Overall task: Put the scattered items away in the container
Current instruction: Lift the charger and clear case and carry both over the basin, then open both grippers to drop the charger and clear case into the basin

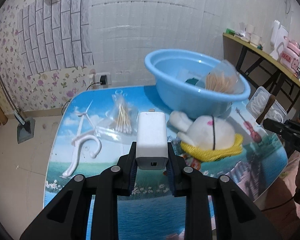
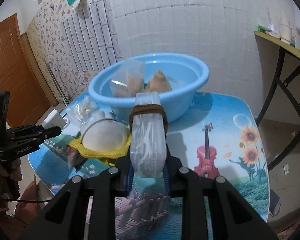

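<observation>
We hold a white charger (image 1: 151, 138) in our left gripper (image 1: 151, 156), jaws clamped on its near end. Its long axis runs straight away from us toward the basin (image 1: 190, 100), port face toward the camera, and it sits raised above the table (image 1: 70, 160). Our right gripper (image 2: 148, 166) pinches a clear box (image 2: 148, 140) of white picks, jaws tight on its near end. That box also points away toward the basin, its long axis in line with the fingers, and a brown band (image 2: 148, 110) wraps it near the far end.

The blue basin stands at the table's far edge and already holds a bag of toothpicks (image 1: 220, 80) leaning on its rim. Just in front of it lies a plush toy (image 1: 208, 134) on a coil of yellow rope (image 1: 220, 152). Left of the charger lie a bag of cotton swabs (image 1: 123, 120) and a white hook (image 1: 84, 140), its stem running toward and away from us.
</observation>
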A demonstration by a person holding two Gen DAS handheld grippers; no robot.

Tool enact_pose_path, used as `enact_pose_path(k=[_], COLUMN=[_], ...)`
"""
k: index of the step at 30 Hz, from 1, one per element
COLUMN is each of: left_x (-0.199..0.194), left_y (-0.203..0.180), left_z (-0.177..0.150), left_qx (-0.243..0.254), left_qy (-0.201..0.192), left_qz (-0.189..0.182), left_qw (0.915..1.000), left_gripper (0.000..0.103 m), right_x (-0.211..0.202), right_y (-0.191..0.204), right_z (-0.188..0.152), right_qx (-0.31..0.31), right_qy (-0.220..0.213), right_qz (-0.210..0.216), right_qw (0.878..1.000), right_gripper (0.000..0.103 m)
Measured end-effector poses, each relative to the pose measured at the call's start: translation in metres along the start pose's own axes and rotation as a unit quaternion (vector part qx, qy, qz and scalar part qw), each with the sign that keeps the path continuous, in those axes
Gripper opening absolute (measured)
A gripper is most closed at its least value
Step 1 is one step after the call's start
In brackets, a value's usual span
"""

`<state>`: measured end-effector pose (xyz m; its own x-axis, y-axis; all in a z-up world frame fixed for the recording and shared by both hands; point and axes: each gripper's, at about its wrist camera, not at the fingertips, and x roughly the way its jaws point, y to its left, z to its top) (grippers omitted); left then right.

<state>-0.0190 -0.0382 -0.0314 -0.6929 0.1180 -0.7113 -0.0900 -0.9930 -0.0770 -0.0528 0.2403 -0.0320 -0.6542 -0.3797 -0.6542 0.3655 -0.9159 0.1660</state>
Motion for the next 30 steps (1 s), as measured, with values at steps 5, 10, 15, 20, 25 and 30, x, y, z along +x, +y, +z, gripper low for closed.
enact_pose_path(k=[5, 10, 15, 20, 25, 30], left_x=[-0.011, -0.01, 0.004, 0.022, 0.044, 0.07], left_y=[-0.01, -0.025, -0.043, -0.064, -0.079, -0.081], left_z=[0.017, 0.038, 0.057, 0.076, 0.093, 0.1], left_qx=[0.011, 0.028, 0.043, 0.061, 0.075, 0.069], left_qy=[-0.015, -0.03, -0.032, -0.029, -0.022, -0.003], left_qz=[-0.009, -0.023, -0.042, -0.054, -0.051, -0.034], left_qw=[0.9998, 0.9989, 0.9977, 0.9963, 0.9956, 0.997], left_gripper=[0.024, 0.024, 0.024, 0.024, 0.024, 0.024], right_x=[-0.027, -0.029, -0.013, 0.0, 0.017, 0.036], right_y=[-0.003, -0.008, -0.007, -0.006, -0.007, -0.012], right_z=[0.016, 0.031, 0.043, 0.057, 0.073, 0.083], right_qx=[0.002, 0.006, 0.006, 0.004, 0.001, -0.004], right_qy=[-0.043, -0.056, -0.059, -0.068, -0.064, -0.058], right_qz=[-0.003, -0.003, 0.009, 0.014, 0.016, 0.016], right_qw=[0.999, 0.998, 0.998, 0.998, 0.998, 0.998], right_gripper=[0.024, 0.024, 0.024, 0.024, 0.024, 0.024])
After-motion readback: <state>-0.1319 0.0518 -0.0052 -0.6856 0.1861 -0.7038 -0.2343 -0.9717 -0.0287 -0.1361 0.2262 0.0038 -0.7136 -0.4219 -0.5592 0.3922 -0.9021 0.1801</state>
